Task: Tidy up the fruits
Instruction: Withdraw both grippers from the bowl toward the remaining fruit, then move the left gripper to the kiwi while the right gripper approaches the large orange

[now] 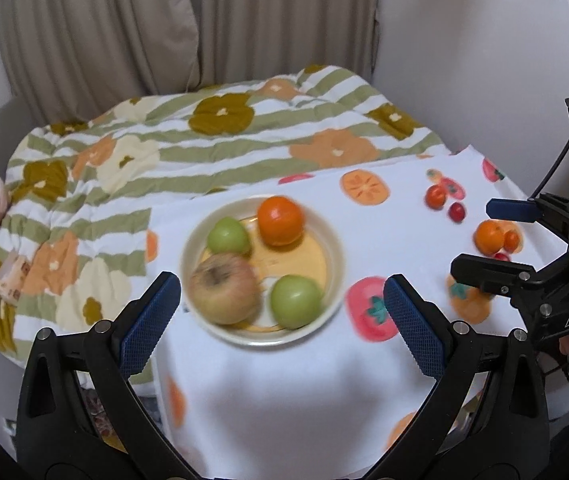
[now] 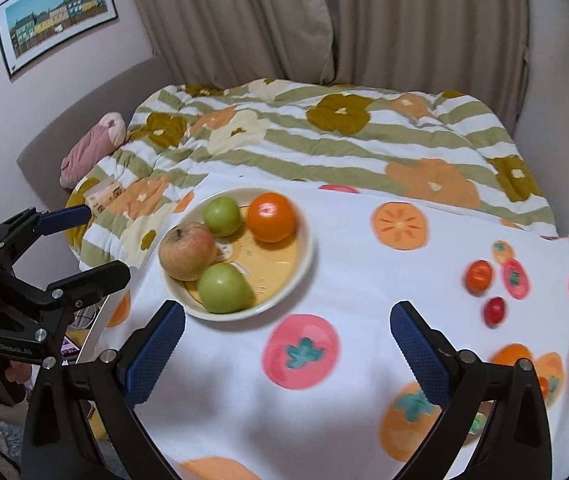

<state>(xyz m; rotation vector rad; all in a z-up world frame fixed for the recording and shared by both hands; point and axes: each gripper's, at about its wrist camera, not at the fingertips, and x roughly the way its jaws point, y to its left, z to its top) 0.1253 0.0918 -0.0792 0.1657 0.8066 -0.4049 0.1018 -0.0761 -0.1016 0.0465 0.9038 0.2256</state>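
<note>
With both your left gripper point(image 1: 282, 312) and right gripper point(image 2: 286, 344) spread wide and empty, reach the right one ahead-right to the loose small tomatoes point(image 2: 479, 276), then carry them ahead-left to the bowl point(image 2: 304, 240).

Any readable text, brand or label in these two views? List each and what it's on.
"DAS" – white letters on the black body of the right gripper, seen from the left wrist view.
"GenRobot.AI" – small, faint letters on the body of the left gripper, seen from the right wrist view; partly guessed.
Small printed pack on the quilt: pattern only, too blurred to read.
Framed picture on the wall: no legible text.
</note>
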